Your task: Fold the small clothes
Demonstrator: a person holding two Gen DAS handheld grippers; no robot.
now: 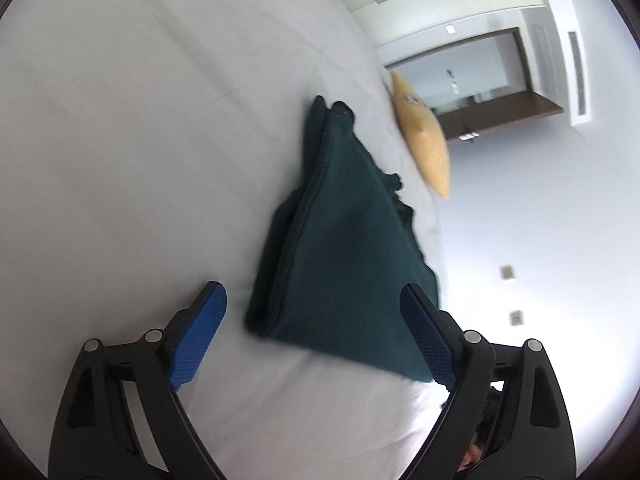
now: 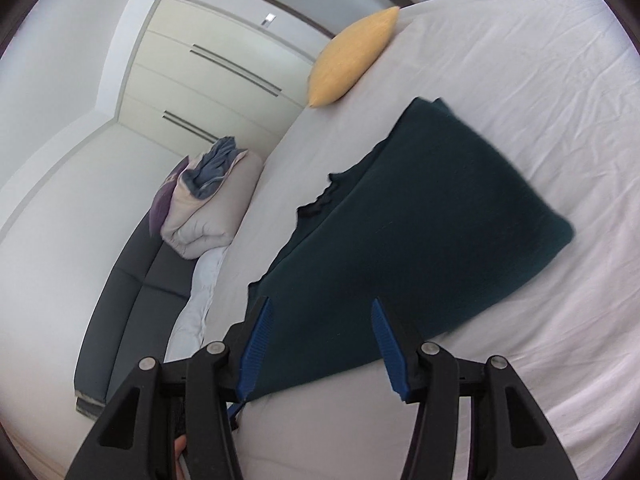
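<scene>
A dark green garment (image 1: 344, 240) lies folded in layers on the white bed sheet (image 1: 140, 120). It also shows in the right wrist view (image 2: 420, 224), with a frilly edge on its left side. My left gripper (image 1: 312, 320) is open and empty, its blue pads on either side of the garment's near corner, just above it. My right gripper (image 2: 320, 332) is open and empty, hovering over the garment's near edge.
A yellow cushion (image 1: 424, 140) lies at the bed's edge beyond the garment; it also shows in the right wrist view (image 2: 352, 60). A folded duvet with a blue cloth on it (image 2: 208, 204) sits on a dark sofa (image 2: 132, 292) beside the bed. White wardrobe doors (image 2: 224, 64) stand behind.
</scene>
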